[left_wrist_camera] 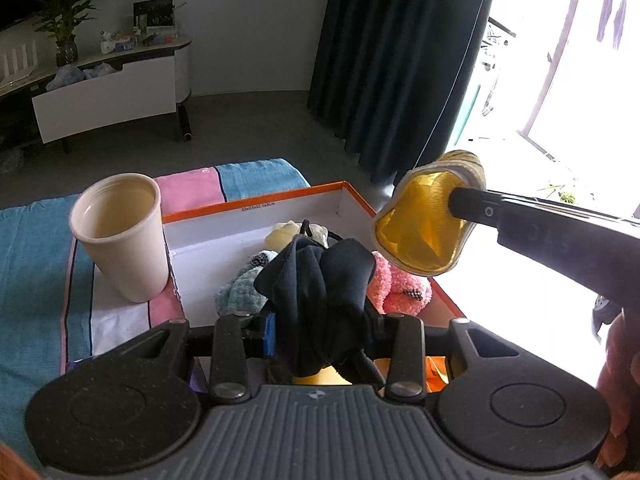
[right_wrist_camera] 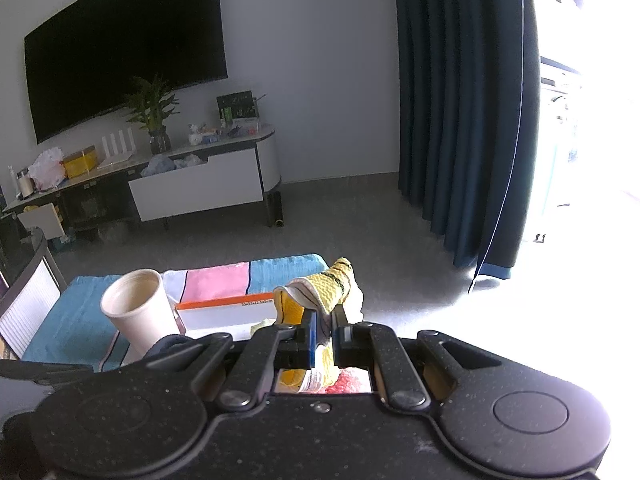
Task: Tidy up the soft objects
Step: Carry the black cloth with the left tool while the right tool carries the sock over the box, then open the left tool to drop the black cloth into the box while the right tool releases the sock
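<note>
My left gripper (left_wrist_camera: 322, 326) is shut on a bunched dark navy sock (left_wrist_camera: 320, 292) and holds it above the orange-rimmed white box (left_wrist_camera: 256, 208). In the box lie a pink fluffy sock (left_wrist_camera: 400, 288), a pale blue fluffy sock (left_wrist_camera: 240, 288) and a cream soft item (left_wrist_camera: 284, 232). My right gripper (right_wrist_camera: 325, 336) is shut on a yellow sock (right_wrist_camera: 320, 292) with dark stripes; it also shows in the left wrist view (left_wrist_camera: 424, 220), held up over the box's right side with its opening facing the camera.
A cream paper cup (left_wrist_camera: 120, 236) stands upright left of the box on a striped blue, pink and white towel (left_wrist_camera: 32, 264). Beyond are grey floor, a TV stand (right_wrist_camera: 192, 188) with a plant, a wall TV, and dark curtains (right_wrist_camera: 460, 120) at the right.
</note>
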A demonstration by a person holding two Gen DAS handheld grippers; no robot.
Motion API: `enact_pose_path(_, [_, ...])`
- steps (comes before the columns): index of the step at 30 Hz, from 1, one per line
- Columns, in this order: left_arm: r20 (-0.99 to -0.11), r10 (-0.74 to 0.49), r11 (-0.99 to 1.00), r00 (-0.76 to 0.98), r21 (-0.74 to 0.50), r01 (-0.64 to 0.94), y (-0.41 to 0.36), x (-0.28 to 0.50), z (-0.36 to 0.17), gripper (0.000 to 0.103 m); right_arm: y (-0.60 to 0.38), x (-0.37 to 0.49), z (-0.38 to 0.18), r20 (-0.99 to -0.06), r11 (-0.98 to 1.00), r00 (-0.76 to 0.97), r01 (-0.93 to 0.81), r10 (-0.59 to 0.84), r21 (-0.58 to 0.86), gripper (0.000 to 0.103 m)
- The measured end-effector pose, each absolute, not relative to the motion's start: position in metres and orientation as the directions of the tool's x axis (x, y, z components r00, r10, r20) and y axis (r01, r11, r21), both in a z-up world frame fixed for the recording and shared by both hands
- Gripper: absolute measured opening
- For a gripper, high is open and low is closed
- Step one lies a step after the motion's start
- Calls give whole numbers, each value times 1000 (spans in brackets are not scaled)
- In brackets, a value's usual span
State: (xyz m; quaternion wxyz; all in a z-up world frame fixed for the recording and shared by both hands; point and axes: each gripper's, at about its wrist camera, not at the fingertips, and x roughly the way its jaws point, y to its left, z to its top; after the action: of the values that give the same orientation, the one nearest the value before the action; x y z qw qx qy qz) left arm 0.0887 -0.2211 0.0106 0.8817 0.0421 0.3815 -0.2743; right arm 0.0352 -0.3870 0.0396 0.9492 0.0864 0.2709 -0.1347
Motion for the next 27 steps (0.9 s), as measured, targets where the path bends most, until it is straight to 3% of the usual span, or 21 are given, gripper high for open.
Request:
enact_pose_path(17, [-711,-445,848,544,-140,511,-226,98,3,40,-395,71,21,-584,959,791,273,-182,70,12])
enact_pose_path(18, [-712,-443,850,545,-140,508,-226,99,3,40,-395,74,20,-586,961,790,269,-181,66,15])
enact_pose_path(20, [-717,-438,853,543,-141,502,-225,100,1,40,-396,82,17,-585,963,791,262,-177,64,30])
enact_pose_path(21, [-719,-435,855,542,-140,499,-225,101,1,40,-396,86,16,-582,964,793,260,-179,58,43])
enact_pose_path(22, [-720,-433,855,542,-139,499,-226,101,0,40,-397,89,15,-579,965,795,256,-179,53,48])
enact_pose_path(27, [-722,-436,853,537,-141,503,-229,101,-1,40,-403,93,15,-571,964,803,254,-168,73,50])
